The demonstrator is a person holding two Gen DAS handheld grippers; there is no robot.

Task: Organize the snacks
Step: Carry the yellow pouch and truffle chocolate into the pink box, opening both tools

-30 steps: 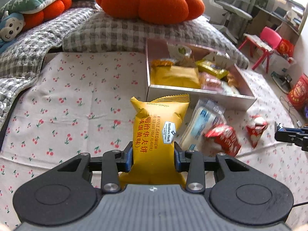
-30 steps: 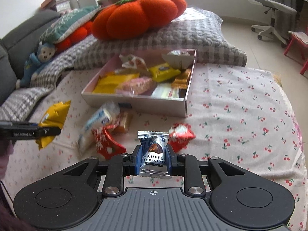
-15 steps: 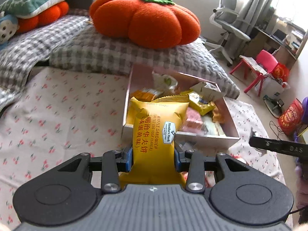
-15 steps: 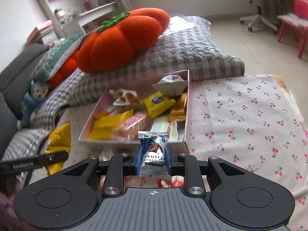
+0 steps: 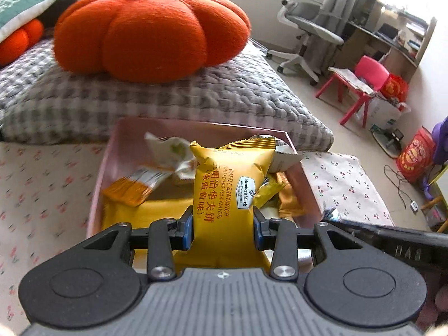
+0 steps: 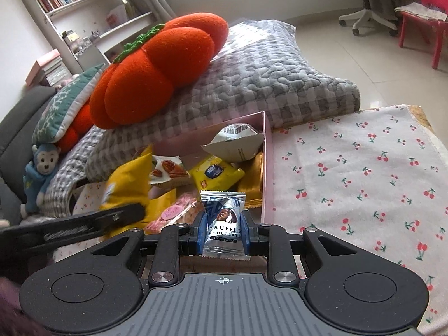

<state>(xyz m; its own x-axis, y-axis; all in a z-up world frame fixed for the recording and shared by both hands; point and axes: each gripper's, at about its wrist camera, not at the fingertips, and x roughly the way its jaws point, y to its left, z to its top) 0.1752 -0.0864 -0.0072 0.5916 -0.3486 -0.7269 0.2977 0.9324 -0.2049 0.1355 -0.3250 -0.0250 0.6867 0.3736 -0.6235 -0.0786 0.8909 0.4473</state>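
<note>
My left gripper (image 5: 223,231) is shut on a yellow waffle sandwich pack (image 5: 228,193), held upright over the near part of the pink box (image 5: 126,134). My right gripper (image 6: 223,231) is shut on a silver and blue truffle chocolate wrapper (image 6: 223,218), above the box's near right corner (image 6: 267,168). The box holds several snacks: yellow packs, a pink one, a white pouch. In the right wrist view the left gripper's finger (image 6: 84,224) and its yellow pack (image 6: 127,182) show at the left. In the left wrist view the right gripper's finger (image 5: 392,238) reaches in from the right.
A big orange pumpkin cushion (image 5: 148,28) lies on a grey checked pillow (image 5: 168,98) right behind the box. A cherry-print cloth (image 6: 350,182) covers the surface. A blue monkey toy (image 6: 39,173) sits far left. An office chair (image 5: 305,28) and a red chair (image 5: 364,84) stand on the floor beyond.
Both grippers have moved forward from the loose snacks on the cloth to over the box, each still holding its snack. The right one has also rolled, tilting its view.
</note>
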